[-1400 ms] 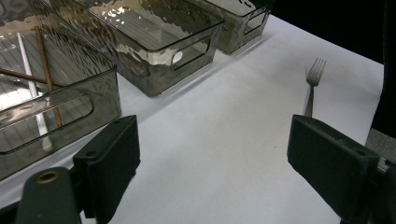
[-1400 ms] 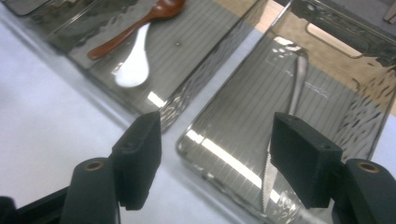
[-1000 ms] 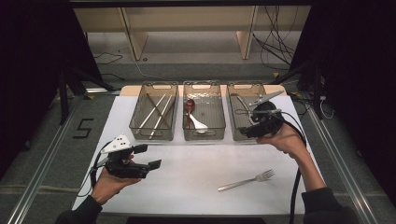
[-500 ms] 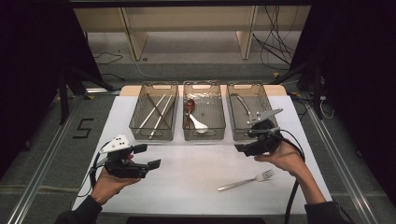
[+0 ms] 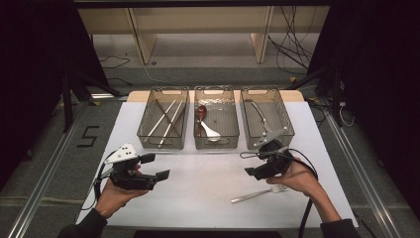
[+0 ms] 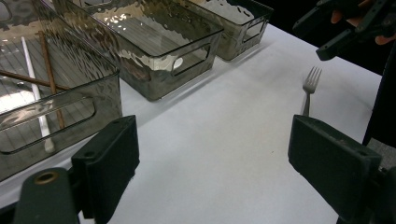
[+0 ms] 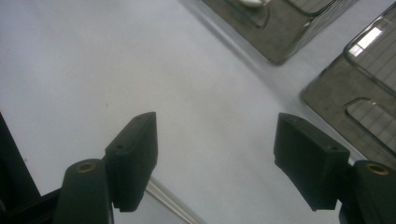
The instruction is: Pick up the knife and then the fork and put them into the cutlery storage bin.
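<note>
A metal fork (image 5: 257, 194) (image 6: 308, 88) lies on the white table (image 5: 208, 198), near the front right. My right gripper (image 5: 246, 164) (image 7: 219, 158) hovers just above and behind the fork, open with nothing between its jaws, pointing left over bare table. My left gripper (image 5: 156, 166) (image 6: 217, 163) is held low at the front left, open and empty, aimed across the table toward the fork. In the left gripper view the right gripper (image 6: 345, 23) shows at the top right, above the fork's tines.
Three clear bins stand in a row at the back of the table. The left bin (image 5: 148, 134) holds chopsticks, the middle bin (image 5: 233, 134) spoons, the right bin (image 5: 287, 131) metal cutlery. Cables trail from both grippers.
My right gripper has come back from over the right bin toward the person and down, to just above the fork. The left gripper has stayed put.
</note>
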`<state>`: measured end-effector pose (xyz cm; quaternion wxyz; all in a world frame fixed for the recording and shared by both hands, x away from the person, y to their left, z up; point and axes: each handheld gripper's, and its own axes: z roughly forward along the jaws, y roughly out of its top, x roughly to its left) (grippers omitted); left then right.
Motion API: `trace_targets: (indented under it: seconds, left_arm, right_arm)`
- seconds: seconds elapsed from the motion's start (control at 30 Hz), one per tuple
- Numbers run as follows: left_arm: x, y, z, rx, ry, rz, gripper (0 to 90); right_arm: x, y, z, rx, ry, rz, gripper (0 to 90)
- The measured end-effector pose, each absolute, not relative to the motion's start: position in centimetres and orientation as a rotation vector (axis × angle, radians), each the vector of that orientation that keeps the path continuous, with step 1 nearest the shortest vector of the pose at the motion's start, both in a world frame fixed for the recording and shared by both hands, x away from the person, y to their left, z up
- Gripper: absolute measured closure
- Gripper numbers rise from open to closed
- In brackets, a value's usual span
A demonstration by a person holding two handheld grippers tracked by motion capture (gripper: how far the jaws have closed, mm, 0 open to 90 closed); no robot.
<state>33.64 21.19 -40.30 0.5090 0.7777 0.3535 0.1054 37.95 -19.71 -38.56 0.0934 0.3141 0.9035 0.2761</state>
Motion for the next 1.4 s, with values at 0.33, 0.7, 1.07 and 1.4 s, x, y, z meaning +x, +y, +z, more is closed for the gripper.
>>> trace_targets:
  seconds: [0.33, 0.7, 1.07, 1.4]
  left_arm:
    - [33.6, 21.1, -40.3, 1.872, 0.846, 0.254, 16.0]
    - [33.6, 21.1, -40.3, 1.875, 0.848, 0.255, 15.9]
    - [33.6, 21.1, -40.3, 1.878, 0.845, 0.259, 15.9]
    - [33.5, 21.1, -40.3, 1.875, 0.848, 0.26, 16.0]
  right_arm:
    - [37.0, -19.9, -40.4, 0.927, 2.773, 0.735, 32.1]
    - [36.1, -20.5, -42.7, 0.905, 2.835, 0.598, 34.8]
    - [35.8, -20.4, -44.4, 0.856, 2.883, 0.447, 37.5]
    - [35.9, -20.1, -45.2, 0.83, 2.911, 0.399, 46.9]
